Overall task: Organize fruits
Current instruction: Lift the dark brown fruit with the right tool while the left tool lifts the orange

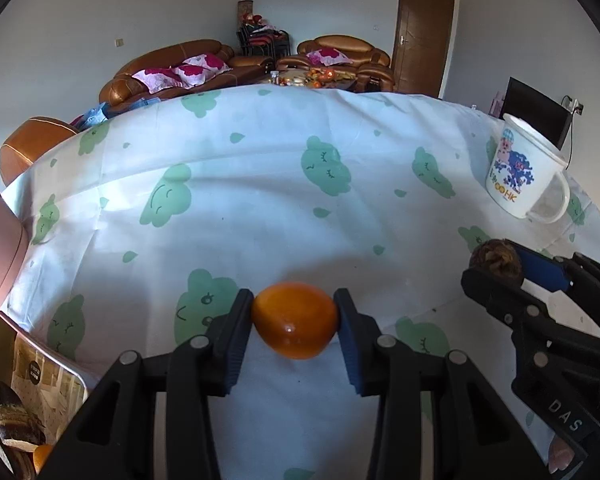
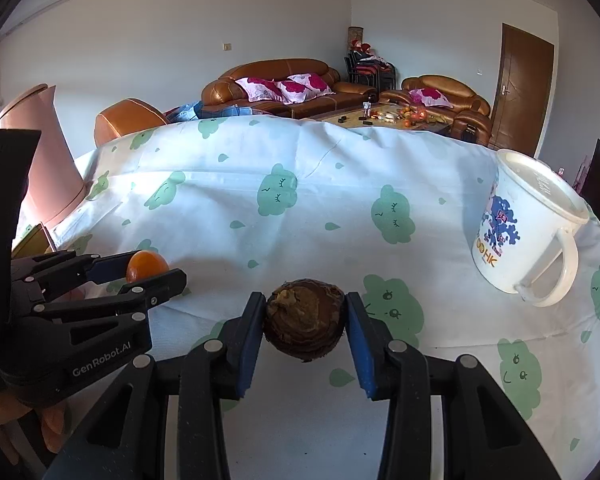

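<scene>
My left gripper is shut on an orange fruit and holds it above the cloth-covered table. It also shows in the right wrist view at the left, with the orange fruit between its fingers. My right gripper is shut on a dark brown round fruit. It shows in the left wrist view at the right, holding the brown fruit. A box at the lower left holds more brown fruit and an orange one.
A white mug with a blue cartoon print stands at the right of the table; it also shows in the left wrist view. A pink container stands at the left edge. The tablecloth is white with green clouds. Sofas stand beyond.
</scene>
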### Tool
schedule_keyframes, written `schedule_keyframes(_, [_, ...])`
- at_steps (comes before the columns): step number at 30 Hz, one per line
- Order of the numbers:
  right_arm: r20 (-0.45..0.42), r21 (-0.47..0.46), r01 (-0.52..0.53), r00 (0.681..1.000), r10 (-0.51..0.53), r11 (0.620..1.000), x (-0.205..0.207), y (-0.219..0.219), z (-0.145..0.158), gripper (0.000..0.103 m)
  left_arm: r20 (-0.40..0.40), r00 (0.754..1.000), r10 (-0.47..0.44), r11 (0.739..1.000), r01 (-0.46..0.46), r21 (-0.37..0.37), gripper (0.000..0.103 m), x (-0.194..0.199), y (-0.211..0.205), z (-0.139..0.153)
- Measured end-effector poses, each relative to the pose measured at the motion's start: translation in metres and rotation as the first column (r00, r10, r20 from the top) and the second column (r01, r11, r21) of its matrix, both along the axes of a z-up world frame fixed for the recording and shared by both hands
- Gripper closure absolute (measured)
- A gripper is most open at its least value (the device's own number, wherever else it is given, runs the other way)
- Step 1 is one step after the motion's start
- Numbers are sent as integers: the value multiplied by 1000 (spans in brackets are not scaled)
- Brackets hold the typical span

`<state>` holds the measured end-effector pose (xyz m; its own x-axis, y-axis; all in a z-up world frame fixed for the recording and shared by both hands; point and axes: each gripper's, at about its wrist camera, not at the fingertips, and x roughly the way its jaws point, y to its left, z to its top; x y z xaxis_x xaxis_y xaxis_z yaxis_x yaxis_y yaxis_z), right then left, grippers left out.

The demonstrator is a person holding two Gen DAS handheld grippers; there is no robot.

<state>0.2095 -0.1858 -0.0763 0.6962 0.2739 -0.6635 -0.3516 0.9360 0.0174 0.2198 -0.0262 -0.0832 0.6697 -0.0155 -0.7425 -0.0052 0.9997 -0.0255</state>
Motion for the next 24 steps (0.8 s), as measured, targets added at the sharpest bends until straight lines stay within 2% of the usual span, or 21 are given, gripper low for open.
schedule_keyframes(11, [76,-7,-9,997,9,1000,-11,3,8,61,105,994,0,1000,-1,18,60,-21,-2,16])
schedule_keyframes(24, [152,8,-14,988,12,1000,-24,1,16,61,182,983,-10,1000,5,28,60,-36,-6,24])
